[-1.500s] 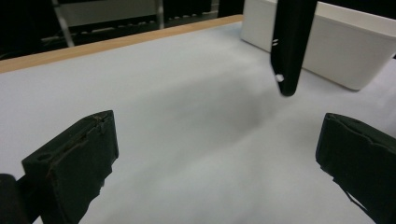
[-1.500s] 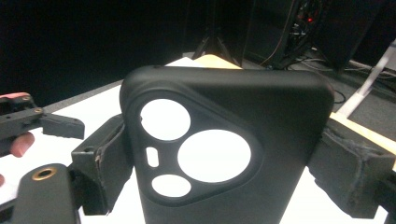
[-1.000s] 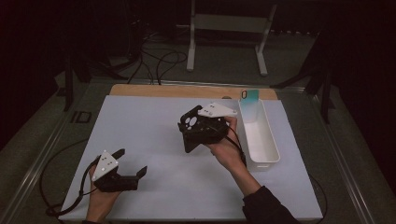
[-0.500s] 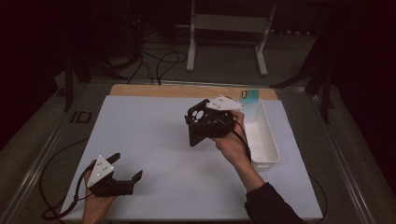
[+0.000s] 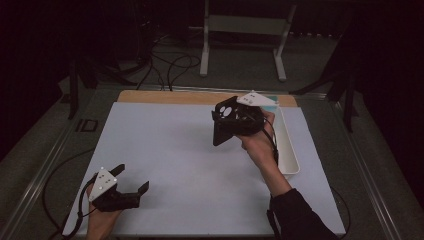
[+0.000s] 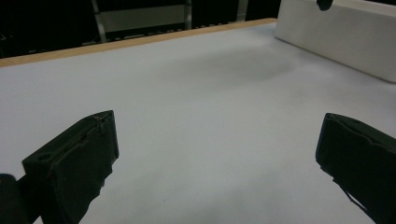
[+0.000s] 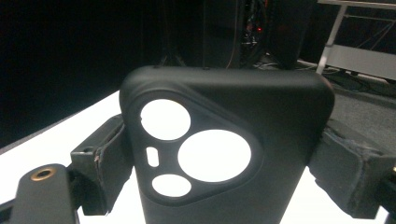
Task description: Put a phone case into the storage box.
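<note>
Left gripper [image 5: 132,182] sits low at the near left corner of the surface [image 5: 165,150], held in a hand [image 5: 102,220], jaws spread wide with nothing between them. Left gripper view: the two black jaws are well apart over bare white surface, the white bin [image 6: 341,35] far off at the upper right.

Right gripper [image 5: 235,120] is raised above the surface, right of centre, held by the right hand [image 5: 257,142]. It is clamped on a black phone case [image 5: 225,125], the case tilted with its camera cutouts facing up and toward the camera. Right gripper view: the case [image 7: 224,149] stands between the two jaws, one jaw pressing each side edge; three round cutouts and a small slot show white through it.

Just right of that hand lies the bin [image 5: 286,150], long and narrow, along the right edge of the white sheet. Past the far wooden edge of the surface stands a metal stand [image 5: 245,30] on the dark floor, with cables [image 5: 170,65] to its left.
</note>
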`<state>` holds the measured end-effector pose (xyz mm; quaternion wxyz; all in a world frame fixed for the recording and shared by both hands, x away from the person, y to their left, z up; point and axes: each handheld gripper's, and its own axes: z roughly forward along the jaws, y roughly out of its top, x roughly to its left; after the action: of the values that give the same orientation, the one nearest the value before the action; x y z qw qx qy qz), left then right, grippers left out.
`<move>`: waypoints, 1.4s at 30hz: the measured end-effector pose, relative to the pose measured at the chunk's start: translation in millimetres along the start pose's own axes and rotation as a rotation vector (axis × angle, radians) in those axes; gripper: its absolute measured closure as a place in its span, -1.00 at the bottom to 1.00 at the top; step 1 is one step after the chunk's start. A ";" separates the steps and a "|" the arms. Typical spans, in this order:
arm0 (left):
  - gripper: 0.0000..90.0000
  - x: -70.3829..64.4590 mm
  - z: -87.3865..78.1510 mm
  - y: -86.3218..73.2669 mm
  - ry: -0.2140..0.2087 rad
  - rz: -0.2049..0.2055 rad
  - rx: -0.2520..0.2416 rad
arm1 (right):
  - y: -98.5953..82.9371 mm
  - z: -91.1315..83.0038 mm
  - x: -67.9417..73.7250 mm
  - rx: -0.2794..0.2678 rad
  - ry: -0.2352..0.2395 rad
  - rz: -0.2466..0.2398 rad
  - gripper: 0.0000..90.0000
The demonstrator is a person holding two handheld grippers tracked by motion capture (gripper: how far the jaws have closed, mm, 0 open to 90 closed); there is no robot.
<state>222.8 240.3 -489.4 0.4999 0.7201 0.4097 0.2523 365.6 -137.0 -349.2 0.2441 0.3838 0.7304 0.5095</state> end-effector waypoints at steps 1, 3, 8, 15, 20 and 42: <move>-1.00 0.0 0.0 0.0 0.000 0.000 0.000 | 0.0 0.0 0.0 0.000 0.000 0.000 -0.69; -1.00 -0.3 0.1 -0.1 0.000 -0.002 -0.002 | 2.0 -0.5 -8.8 -0.005 -0.009 0.014 -0.69; -1.00 -0.9 0.5 0.0 0.004 0.003 -0.002 | 5.0 -1.4 -19.2 -0.006 -0.038 0.023 -0.69; -1.00 -0.4 0.2 0.1 0.006 0.000 -0.004 | 10.6 -2.2 -35.4 -0.008 -0.095 0.029 -0.69; -1.00 -0.3 0.4 0.0 0.003 -0.002 -0.003 | 13.8 -1.2 -42.6 -0.007 -0.127 0.028 -0.69; -1.00 -0.7 1.7 -0.1 0.010 -0.002 0.006 | 26.3 -4.4 -77.9 -0.009 -0.244 0.038 -0.69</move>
<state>223.7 238.9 -490.1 0.4959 0.7200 0.4136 0.2544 416.2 -197.7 -325.7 0.3233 0.4558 0.6854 0.4668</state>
